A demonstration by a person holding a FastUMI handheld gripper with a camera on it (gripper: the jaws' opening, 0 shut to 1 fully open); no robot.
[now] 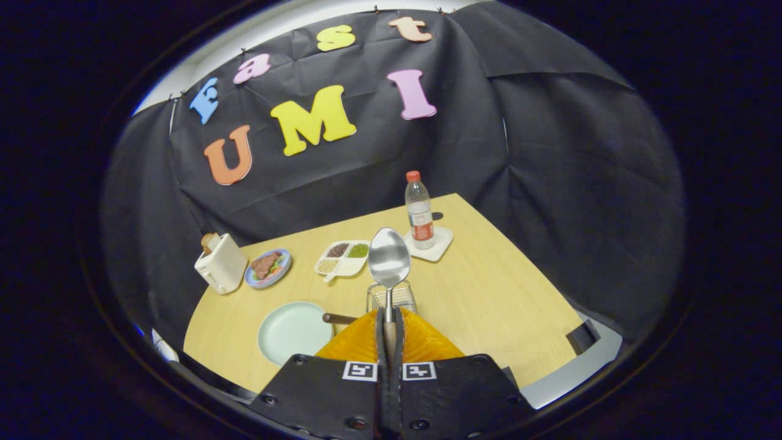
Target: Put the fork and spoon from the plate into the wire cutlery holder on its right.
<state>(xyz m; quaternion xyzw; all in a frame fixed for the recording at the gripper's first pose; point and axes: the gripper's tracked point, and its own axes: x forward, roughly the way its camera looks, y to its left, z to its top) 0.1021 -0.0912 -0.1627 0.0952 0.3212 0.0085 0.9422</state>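
Note:
My gripper (389, 318) is shut on the handle of a metal spoon (389, 260), whose bowl points up and away from me. I hold it high above the table, right over the wire cutlery holder (391, 297), which sits just beyond my fingertips. Left of the holder lies the pale green plate (293, 333). A dark wooden handle (339, 318) pokes out between the plate and the holder; the rest of that piece is hidden behind my fingers, so I cannot tell whether it is the fork.
On the far side of the wooden table (489, 293) stand a water bottle (419, 211) on a white coaster, a divided white dish (342, 256) with grains, a small plate of food (267, 267) and a white toaster (221, 263).

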